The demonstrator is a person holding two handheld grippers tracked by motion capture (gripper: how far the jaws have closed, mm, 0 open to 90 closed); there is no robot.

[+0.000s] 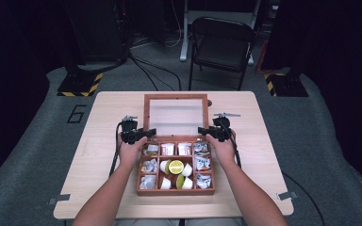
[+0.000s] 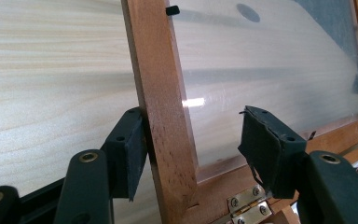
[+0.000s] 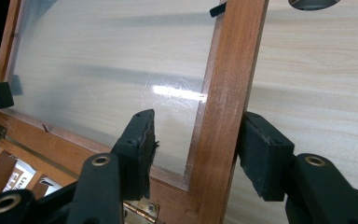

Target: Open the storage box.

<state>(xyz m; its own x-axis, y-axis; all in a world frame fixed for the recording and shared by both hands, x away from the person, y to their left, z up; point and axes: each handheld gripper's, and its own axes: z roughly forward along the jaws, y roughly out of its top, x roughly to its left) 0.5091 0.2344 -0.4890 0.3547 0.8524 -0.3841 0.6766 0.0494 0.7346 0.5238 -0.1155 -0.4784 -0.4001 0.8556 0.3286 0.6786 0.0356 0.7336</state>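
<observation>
A wooden box [image 1: 175, 191] with several compartments sits on the table, its glass-paned lid [image 1: 176, 115] raised. It holds white packets [image 1: 168, 149], small white cups and a cut lime [image 1: 176, 166]. My left gripper [image 1: 143, 133] straddles the lid's left frame rail [image 2: 161, 93]. In the left gripper view [image 2: 193, 140] one pad touches the rail's outer side and the other stands well off over the glass. My right gripper [image 1: 205, 131] straddles the right frame rail [image 3: 226, 93]. In the right gripper view [image 3: 200, 140] the outer pad lies against the wood and the inner pad is apart.
The light wooden table [image 1: 103, 122] has bare room on both sides of the box. A dark folding chair [image 1: 221, 42] stands beyond the far edge. Cables [image 1: 151, 70] run over the grey floor. Brass hinges [image 2: 247, 205] join lid and box.
</observation>
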